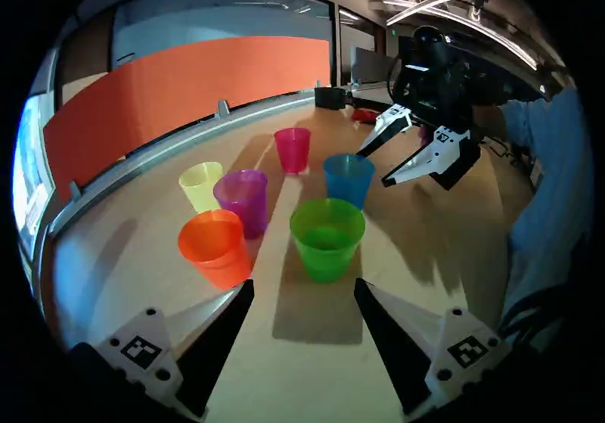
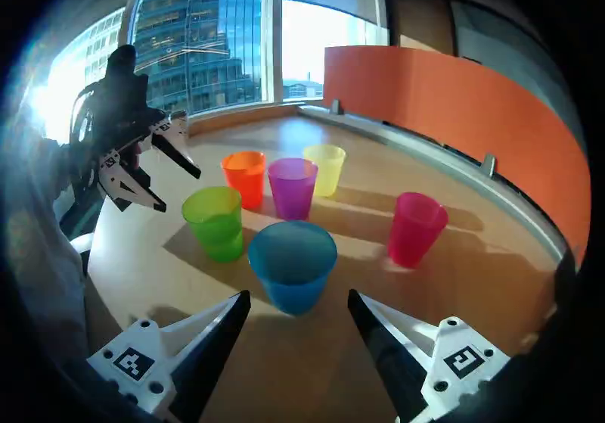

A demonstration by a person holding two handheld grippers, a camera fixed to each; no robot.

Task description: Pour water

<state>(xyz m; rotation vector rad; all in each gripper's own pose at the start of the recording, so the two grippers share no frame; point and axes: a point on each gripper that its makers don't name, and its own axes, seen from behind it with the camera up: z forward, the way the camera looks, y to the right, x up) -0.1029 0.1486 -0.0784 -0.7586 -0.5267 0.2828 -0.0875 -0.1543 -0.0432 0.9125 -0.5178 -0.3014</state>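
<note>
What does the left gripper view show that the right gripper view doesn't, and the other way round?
Left gripper view: a black box at the far end of the table, and ceiling light strips. Right gripper view: glass towers outside sunlit windows. Both: six coloured cups on that wooden table, the orange panel, and the left tongs and right tongs, both open.

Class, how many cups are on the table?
6. Left gripper view: green cup nearest, orange cup left of it, purple cup and yellow cup behind that, blue cup right, pink cup farthest.
</note>
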